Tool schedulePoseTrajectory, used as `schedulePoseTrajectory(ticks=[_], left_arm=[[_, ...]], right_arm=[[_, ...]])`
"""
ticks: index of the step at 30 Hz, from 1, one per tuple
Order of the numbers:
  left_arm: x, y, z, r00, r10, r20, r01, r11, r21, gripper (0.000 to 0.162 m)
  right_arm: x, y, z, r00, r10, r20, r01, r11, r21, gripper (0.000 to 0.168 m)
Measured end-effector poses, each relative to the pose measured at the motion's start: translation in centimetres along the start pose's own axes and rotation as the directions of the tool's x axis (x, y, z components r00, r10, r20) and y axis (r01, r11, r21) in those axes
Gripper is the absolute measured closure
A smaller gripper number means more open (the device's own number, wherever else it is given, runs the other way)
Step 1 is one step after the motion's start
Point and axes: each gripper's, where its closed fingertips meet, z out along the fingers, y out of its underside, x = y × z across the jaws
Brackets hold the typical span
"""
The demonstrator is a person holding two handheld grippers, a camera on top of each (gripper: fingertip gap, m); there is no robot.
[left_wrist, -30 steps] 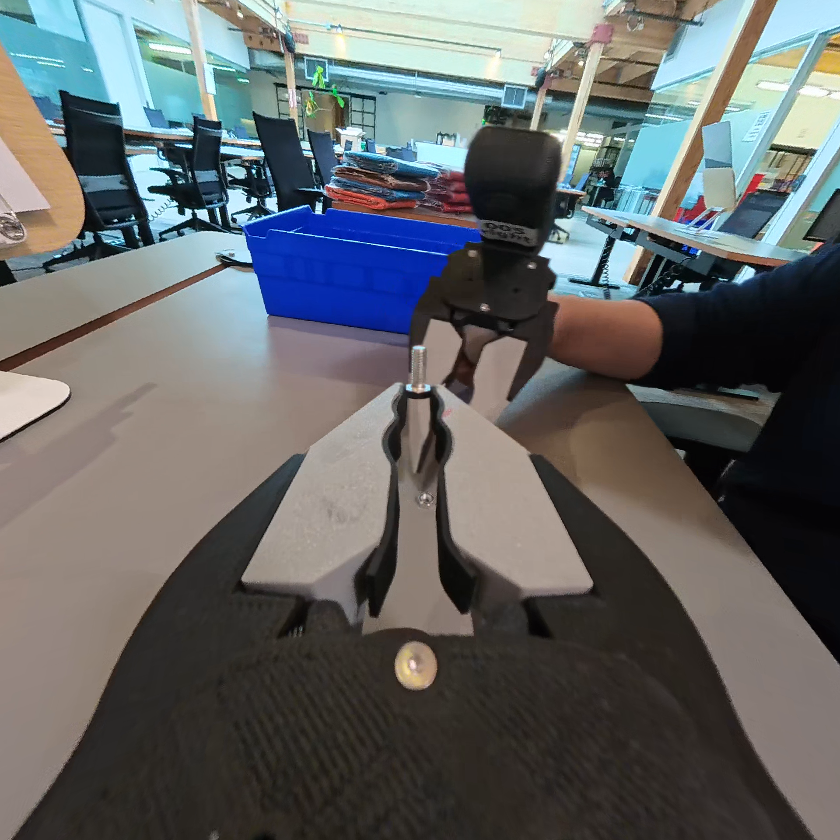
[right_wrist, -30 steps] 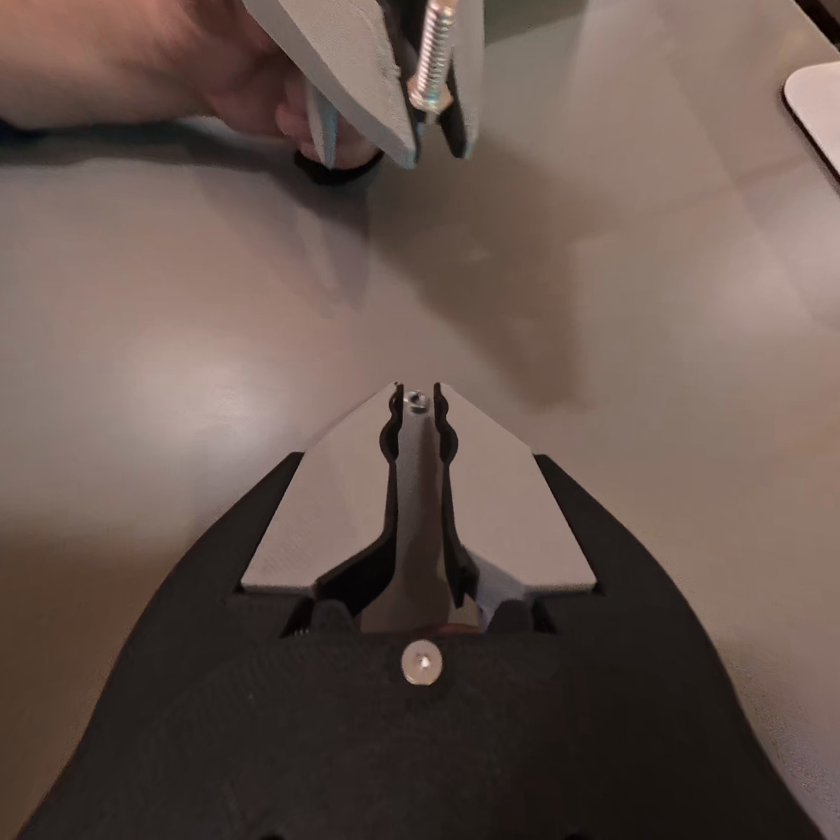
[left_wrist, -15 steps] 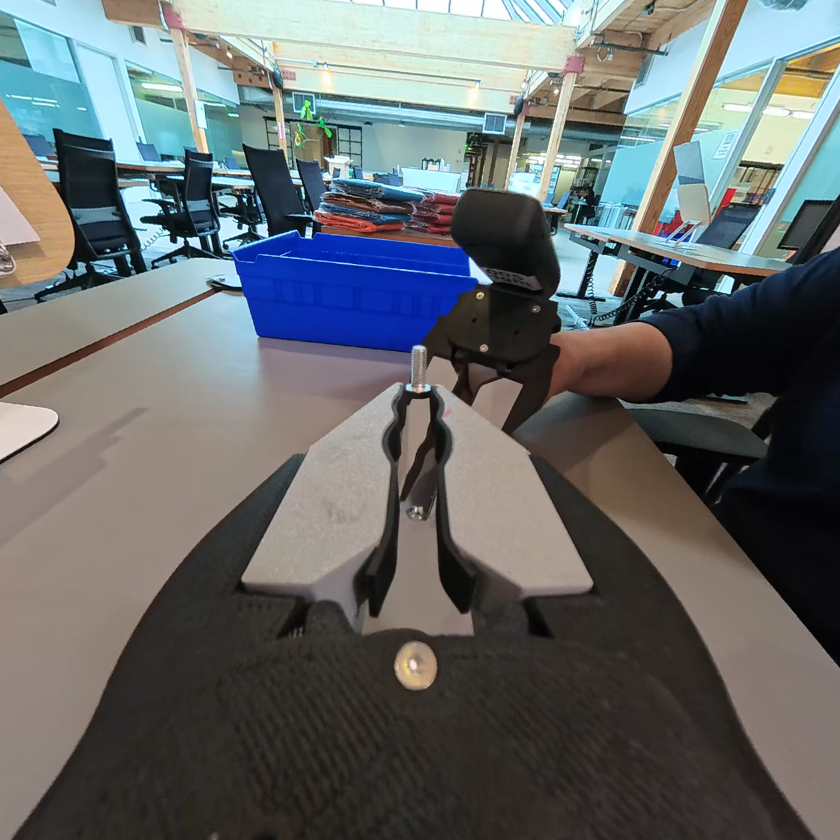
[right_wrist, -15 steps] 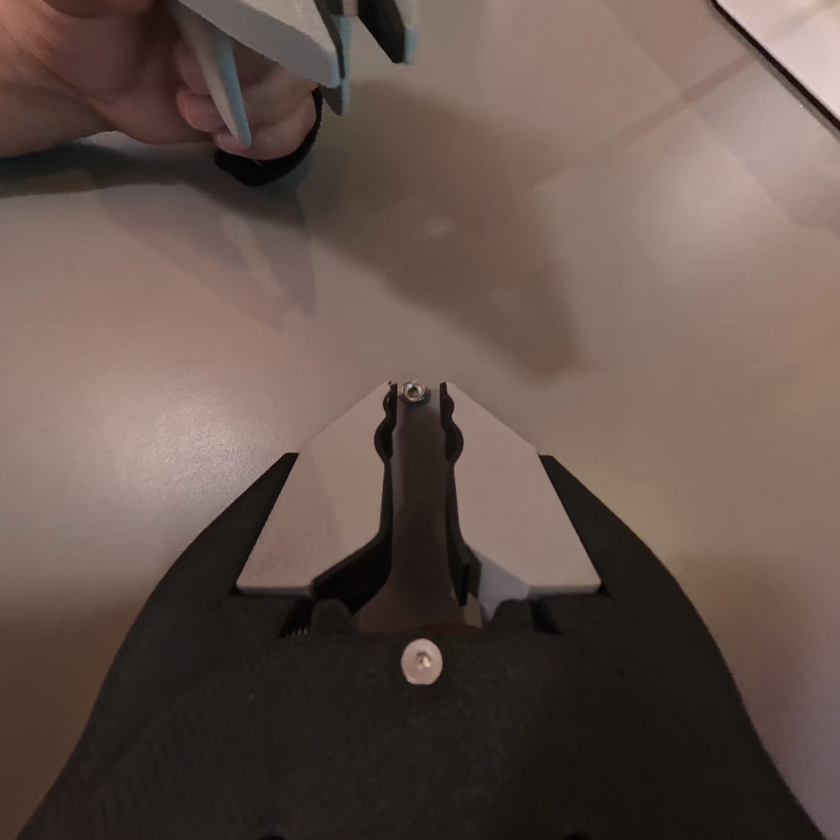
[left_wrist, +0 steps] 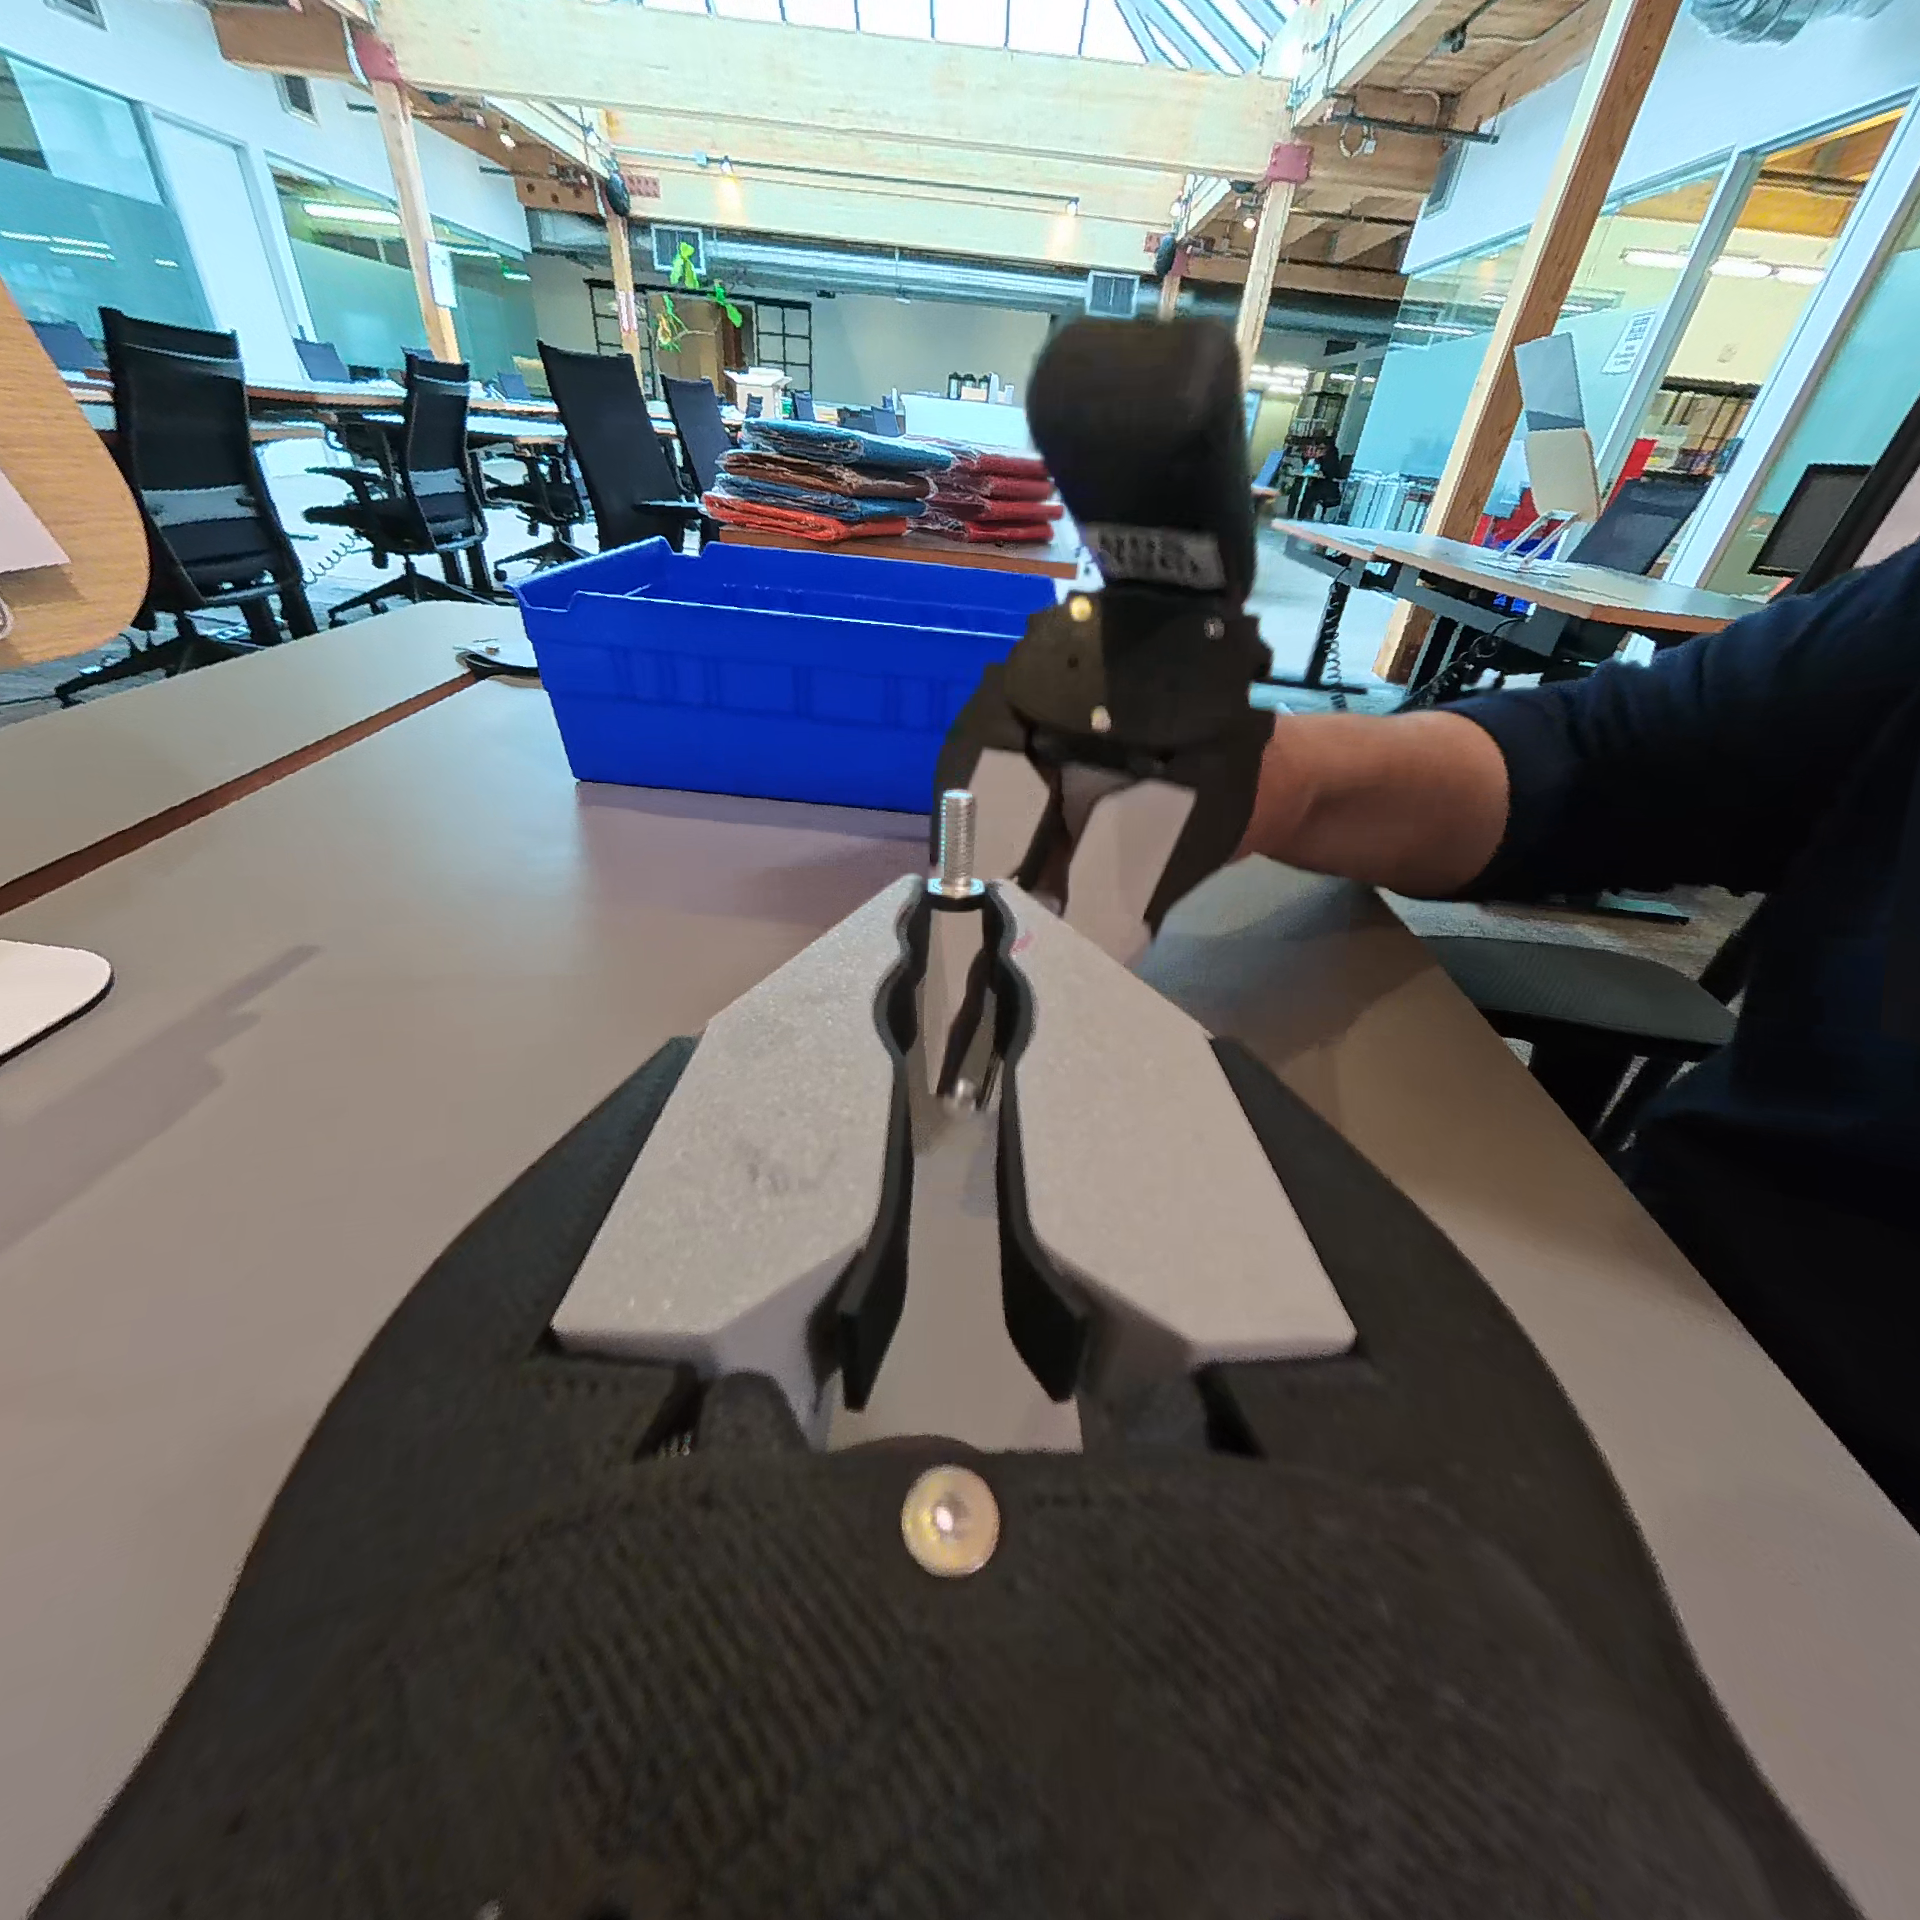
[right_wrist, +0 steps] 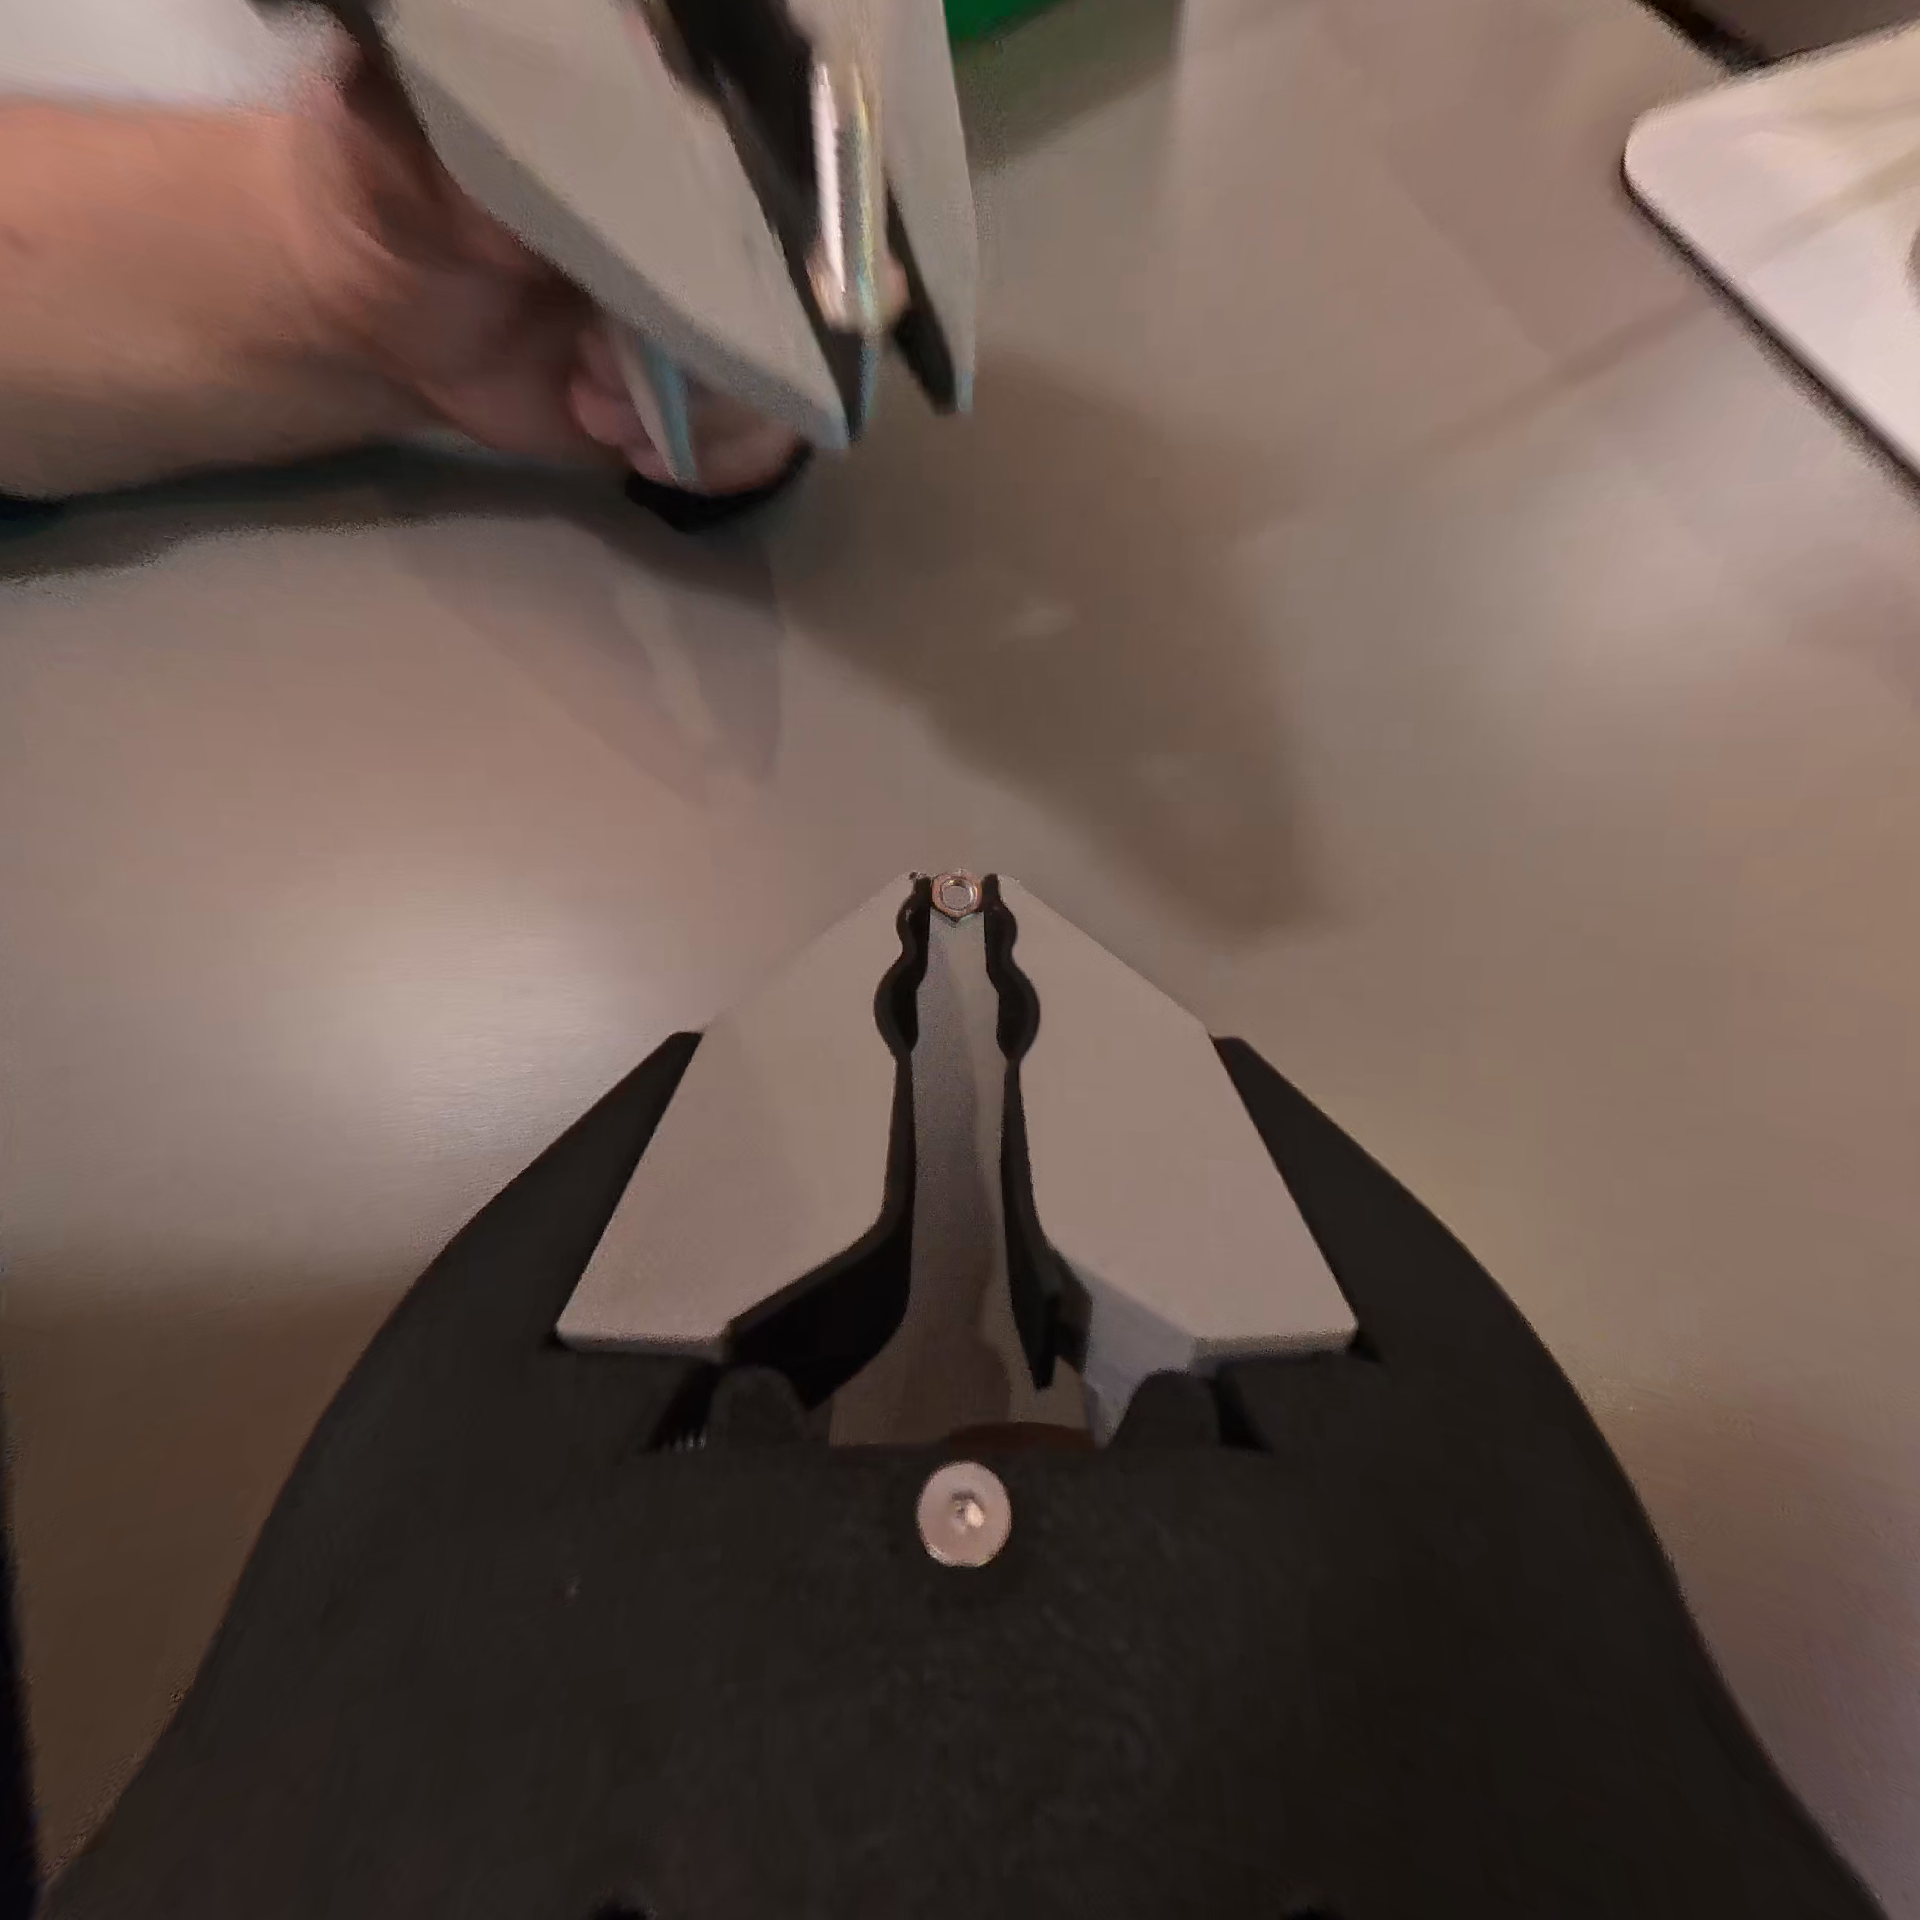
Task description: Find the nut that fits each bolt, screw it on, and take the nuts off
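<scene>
Left gripper (left_wrist: 956, 902): pinching bolt (left_wrist: 957, 836) upright at fingertips, thread upward. Right gripper (right_wrist: 954, 891): pinching nut (right_wrist: 954, 894) at fingertips, above table (right_wrist: 312, 831). Beyond: blue bin (left_wrist: 769, 686), stacked cloths (left_wrist: 883, 488), chairs (left_wrist: 197, 488).

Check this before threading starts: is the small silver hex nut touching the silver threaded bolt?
Apart. The right wrist view shows the small silver hex nut at the right tool's tip, grey table between it and the silver threaded bolt.

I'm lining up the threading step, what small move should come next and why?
Probably bring the right gripper toward the bolt tip, hole centred over it. The left gripper holds the bolt upright with bare thread above; the nut sits pinched, still apart.
</scene>
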Motion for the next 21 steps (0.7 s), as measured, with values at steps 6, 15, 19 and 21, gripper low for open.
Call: schedulePoseTrajectory(ticks=[6, 15, 19, 21], left_arm=[[0.8, 0.1, 0.5, 1.0, 0.014, -0.022, -0.014, 1.0, -0.01, 0.154], [1.7, -0.3, 0.8, 0.998, 0.055, -0.029, -0.056, 0.998, -0.014, 0.154], [2.0, -0.2, 1.1, 0.997, 0.06, -0.037, -0.061, 0.998, -0.022, 0.154], [2.1, -0.2, 1.2, 0.997, 0.061, -0.038, -0.062, 0.998, -0.021, 0.154]], right_arm=[[-0.4, -5.7, -5.2, 0.991, -0.104, 0.089, 0.096, 0.992, 0.083, 0.161], [-1.5, -8.7, -6.1, 0.962, -0.211, 0.172, 0.203, 0.977, 0.063, 0.161], [-1.9, -9.2, -6.2, 0.953, -0.235, 0.19, 0.227, 0.972, 0.063, 0.161], [-1.9, -9.0, -6.1, 0.949, -0.248, 0.193, 0.245, 0.969, 0.042, 0.161]])
